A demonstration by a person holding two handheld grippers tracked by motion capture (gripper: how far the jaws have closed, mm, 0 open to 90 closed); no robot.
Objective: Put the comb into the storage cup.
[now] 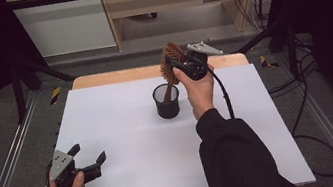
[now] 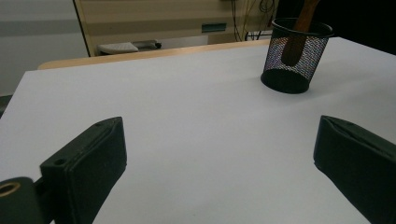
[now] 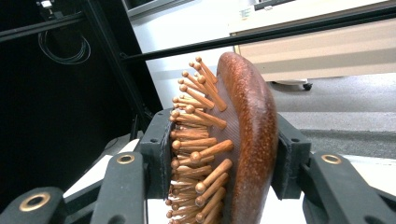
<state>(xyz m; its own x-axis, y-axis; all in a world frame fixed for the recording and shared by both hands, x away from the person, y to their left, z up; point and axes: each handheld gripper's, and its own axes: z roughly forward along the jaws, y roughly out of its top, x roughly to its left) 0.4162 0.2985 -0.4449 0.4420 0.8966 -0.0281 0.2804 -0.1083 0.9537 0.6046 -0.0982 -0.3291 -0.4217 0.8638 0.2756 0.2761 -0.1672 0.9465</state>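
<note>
High view: the wooden hairbrush (image 1: 170, 65) stands nearly upright at the far middle of the white table (image 1: 127, 145), its handle already down inside the black mesh cup (image 1: 167, 102) and its bristled head above the rim. The right gripper (image 1: 176, 65) pinches that head, one pad against the bristle pins and the other against the smooth rounded back, as the right gripper view shows up close (image 3: 243, 140). The work in hand looks like lowering the brush into the cup, and it seems most of the way there: the left gripper view shows the handle leaning against the inside of the mesh (image 2: 296, 44).

The left gripper (image 1: 89, 159) rests near the left front corner of the table, well apart from the cup, its jaws spread wide with nothing between them.

The main risk is the cup itself. It is light, open mesh, and nothing steadies it; if the handle drags on the wall or pushes sideways as the brush goes down, the cup could tip or slide. The grip is also uneven, since pins give way under a pad while the polished back is slick, so the head could twist or slip. Letting go while the brush leans hard could topple the cup too.
</note>
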